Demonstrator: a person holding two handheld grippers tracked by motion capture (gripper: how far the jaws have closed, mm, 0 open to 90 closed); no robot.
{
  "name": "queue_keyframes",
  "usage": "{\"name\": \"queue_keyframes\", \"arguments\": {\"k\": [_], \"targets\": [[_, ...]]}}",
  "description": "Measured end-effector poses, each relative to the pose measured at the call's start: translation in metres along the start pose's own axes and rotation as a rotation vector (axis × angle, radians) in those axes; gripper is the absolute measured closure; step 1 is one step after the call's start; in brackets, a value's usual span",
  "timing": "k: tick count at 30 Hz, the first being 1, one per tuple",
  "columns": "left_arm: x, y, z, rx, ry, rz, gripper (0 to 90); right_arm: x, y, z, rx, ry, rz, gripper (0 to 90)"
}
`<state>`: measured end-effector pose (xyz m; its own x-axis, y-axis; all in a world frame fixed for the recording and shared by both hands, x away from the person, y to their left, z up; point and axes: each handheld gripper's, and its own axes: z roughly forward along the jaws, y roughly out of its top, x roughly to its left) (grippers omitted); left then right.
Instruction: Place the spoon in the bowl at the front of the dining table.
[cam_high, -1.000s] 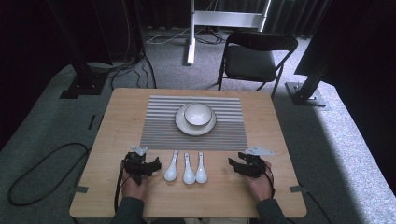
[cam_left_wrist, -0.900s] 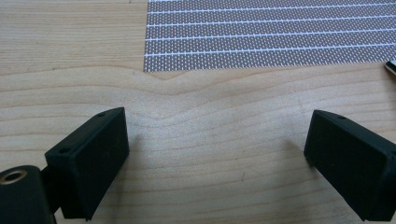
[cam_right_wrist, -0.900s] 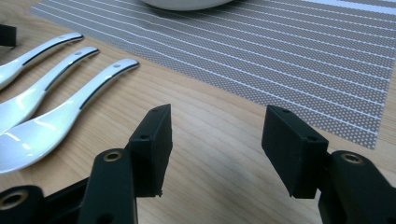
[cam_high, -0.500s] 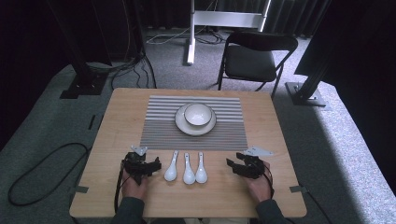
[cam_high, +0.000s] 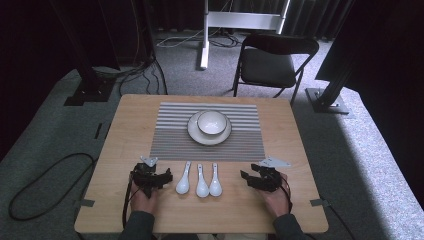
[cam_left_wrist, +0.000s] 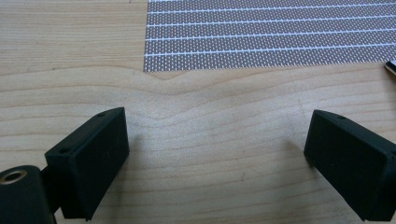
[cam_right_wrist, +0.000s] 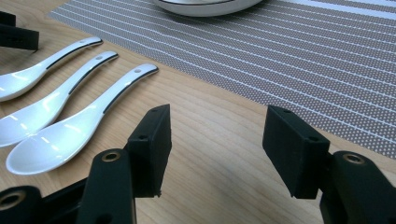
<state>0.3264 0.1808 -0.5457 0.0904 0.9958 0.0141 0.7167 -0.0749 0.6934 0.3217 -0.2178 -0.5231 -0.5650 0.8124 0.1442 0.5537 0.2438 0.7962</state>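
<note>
Three glossy white spoons (cam_high: 201, 181) with dark-lined handles lying side by side on bare wood between left gripper (cam_high: 162, 178) and right gripper (cam_high: 247, 178), both spread wide, empty, resting near striped placemat (cam_high: 170, 135).

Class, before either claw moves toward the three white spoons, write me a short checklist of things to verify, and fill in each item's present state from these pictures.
1. Left claw open with nothing between its jaws: ok.
2. Right claw open with nothing between its jaws: ok.
3. Three spoons lie flat on the table between the claws, side by side, handles toward the placemat: ok.
4. Gaps between neighbouring spoon scoops wide enough for a jaw: not ok, they look almost touching.
5. Bowl sits upright on its plate on the placemat: ok.
6. Bowl is empty: cannot tell for certain from this angle.
</note>
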Motion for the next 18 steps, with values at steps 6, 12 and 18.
{"name": "queue_keyframes", "arguments": {"k": [6,12,18], "targets": [[0.000,0.000,0.000,0.000,0.000,0.000,6.9,0.004,0.002,0.001,-0.002,0.011,-0.004,41.4],[0.000,0.000,0.000,0.000,0.000,0.000,6.9,0.009,0.004,0.002,0.006,0.019,-0.018,41.4],[-0.001,0.000,0.000,-0.002,-0.005,0.003,6.9,0.014,0.006,0.004,0.011,0.031,-0.028,41.4]]}}
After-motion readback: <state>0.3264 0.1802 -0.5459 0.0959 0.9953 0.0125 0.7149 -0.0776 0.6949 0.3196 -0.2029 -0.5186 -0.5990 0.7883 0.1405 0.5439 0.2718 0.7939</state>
